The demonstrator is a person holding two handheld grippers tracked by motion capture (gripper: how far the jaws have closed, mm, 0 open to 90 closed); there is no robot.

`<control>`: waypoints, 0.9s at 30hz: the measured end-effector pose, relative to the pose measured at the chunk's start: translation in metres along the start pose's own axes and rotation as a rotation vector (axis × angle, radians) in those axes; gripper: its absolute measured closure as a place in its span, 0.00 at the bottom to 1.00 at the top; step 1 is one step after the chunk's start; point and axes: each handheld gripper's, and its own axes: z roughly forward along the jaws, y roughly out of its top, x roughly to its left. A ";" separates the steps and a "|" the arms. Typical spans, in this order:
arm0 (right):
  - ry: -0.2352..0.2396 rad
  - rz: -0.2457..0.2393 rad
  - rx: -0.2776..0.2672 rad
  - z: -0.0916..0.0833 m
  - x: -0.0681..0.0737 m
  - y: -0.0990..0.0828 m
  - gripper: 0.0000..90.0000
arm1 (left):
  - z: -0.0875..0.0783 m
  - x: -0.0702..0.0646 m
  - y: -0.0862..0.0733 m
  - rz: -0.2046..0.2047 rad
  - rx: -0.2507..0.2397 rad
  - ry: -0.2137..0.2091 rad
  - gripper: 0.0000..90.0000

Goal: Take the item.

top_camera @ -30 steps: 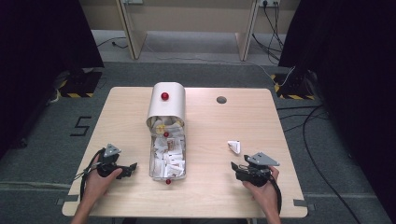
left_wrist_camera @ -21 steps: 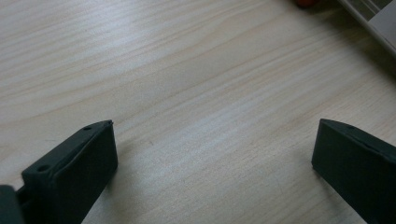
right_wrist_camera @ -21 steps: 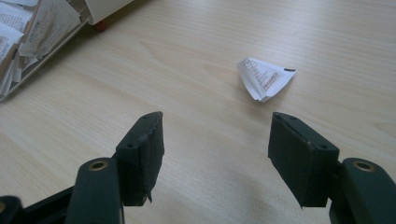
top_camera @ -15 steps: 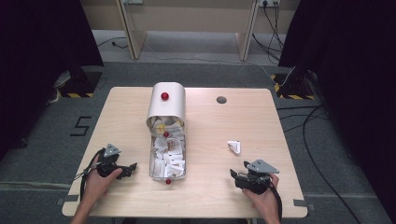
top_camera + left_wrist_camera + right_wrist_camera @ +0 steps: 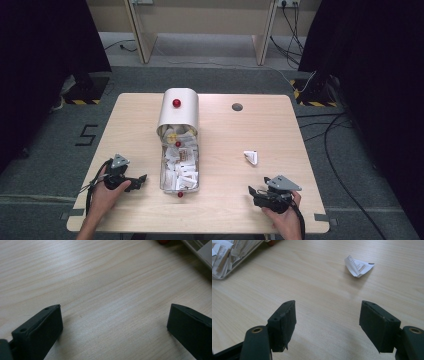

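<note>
A small white paper sachet lies alone on the wooden table, right of centre. My right gripper is near the front edge, below the sachet and apart from it. Its jaws have just been opening further, and only bare wood lies between them. An open metal tray full of several sachets lies left of centre. My left gripper rests open just left of the tray, holding nothing.
A rounded metal cover with a red knob stands at the tray's far end. A second red knob marks the tray's near end. A round cable hole sits in the far table top. Dark curtains flank the table.
My right gripper has drawn back a little toward the near edge, away from the sachet, and its jaws stand wider. The left gripper has stayed put.
</note>
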 end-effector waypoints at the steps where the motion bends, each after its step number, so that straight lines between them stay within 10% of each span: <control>1: 0.000 0.000 0.000 0.000 0.000 0.000 0.34 | 0.000 0.000 0.000 0.000 0.000 0.000 0.00; 27: -0.016 -0.028 0.116 -0.013 0.001 -0.024 0.18 | 0.000 0.000 0.000 0.000 -0.001 -0.001 0.00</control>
